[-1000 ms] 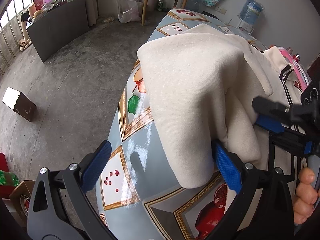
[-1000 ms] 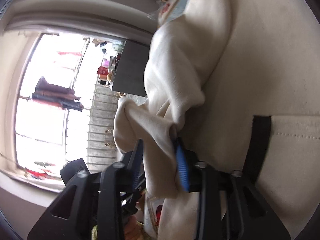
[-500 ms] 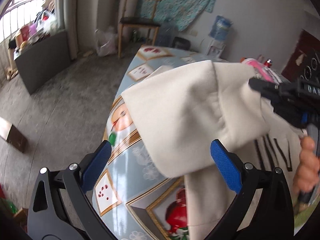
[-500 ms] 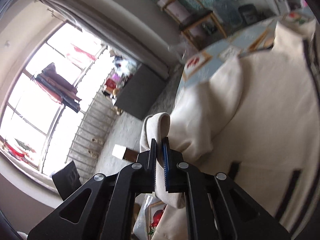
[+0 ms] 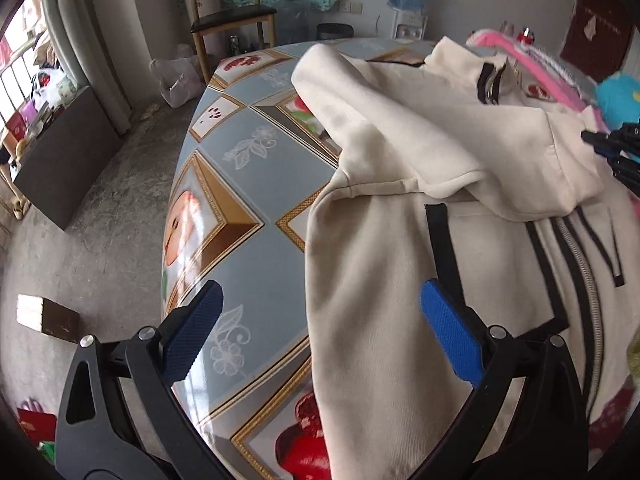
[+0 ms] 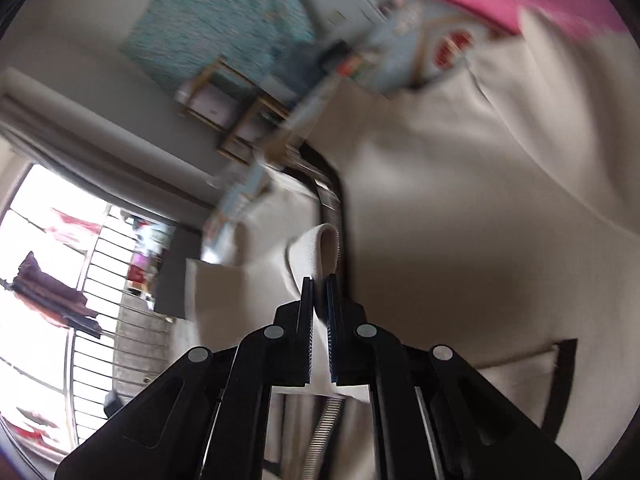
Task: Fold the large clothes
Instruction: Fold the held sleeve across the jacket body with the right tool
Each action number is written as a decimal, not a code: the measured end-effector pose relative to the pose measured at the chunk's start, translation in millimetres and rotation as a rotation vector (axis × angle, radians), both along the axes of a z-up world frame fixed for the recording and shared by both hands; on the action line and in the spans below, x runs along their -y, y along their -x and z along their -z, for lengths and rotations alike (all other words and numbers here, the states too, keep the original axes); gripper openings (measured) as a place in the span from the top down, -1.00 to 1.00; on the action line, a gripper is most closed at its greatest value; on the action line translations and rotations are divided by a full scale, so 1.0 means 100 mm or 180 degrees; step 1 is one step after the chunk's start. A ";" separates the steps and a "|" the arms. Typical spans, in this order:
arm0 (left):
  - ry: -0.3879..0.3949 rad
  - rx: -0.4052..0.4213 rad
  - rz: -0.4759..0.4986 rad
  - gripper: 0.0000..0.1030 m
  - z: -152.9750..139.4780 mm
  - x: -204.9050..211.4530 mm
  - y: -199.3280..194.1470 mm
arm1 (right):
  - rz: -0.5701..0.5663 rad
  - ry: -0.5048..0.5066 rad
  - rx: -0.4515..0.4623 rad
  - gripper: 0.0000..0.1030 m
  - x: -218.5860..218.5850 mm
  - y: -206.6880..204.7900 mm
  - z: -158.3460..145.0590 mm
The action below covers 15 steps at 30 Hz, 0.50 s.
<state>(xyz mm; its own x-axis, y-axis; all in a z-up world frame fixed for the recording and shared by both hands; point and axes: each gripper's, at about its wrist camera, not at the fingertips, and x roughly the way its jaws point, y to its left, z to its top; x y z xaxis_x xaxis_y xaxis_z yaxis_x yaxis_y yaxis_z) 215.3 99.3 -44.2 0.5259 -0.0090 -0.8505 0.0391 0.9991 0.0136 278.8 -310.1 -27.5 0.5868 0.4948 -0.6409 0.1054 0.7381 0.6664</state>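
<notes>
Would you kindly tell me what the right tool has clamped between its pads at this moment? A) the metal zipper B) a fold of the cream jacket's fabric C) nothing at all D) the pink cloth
B: the right tool is shut on a fold of the cream jacket, whose fabric sticks up between the pads.

We can read no words, numbers or brand marks in either view; the dark red wall hanging (image 5: 596, 20) at the upper right of the left wrist view bears a line of pale characters, too small for us to make out; the right wrist view is too blurred to read.
</notes>
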 end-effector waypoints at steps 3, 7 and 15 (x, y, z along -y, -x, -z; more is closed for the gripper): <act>-0.0199 -0.0010 -0.0016 -0.87 0.07 0.06 -0.11 | 0.0025 0.0165 -0.0140 0.85 0.02 0.02 0.24; -0.0306 -0.0071 -0.0068 -0.87 0.14 0.01 -0.21 | -0.0006 0.0338 -0.0178 0.54 0.04 0.04 0.31; -0.0057 -0.0021 -0.0192 -0.87 0.20 -0.11 -0.31 | -0.0177 0.0800 -0.0200 0.10 -0.03 0.06 0.32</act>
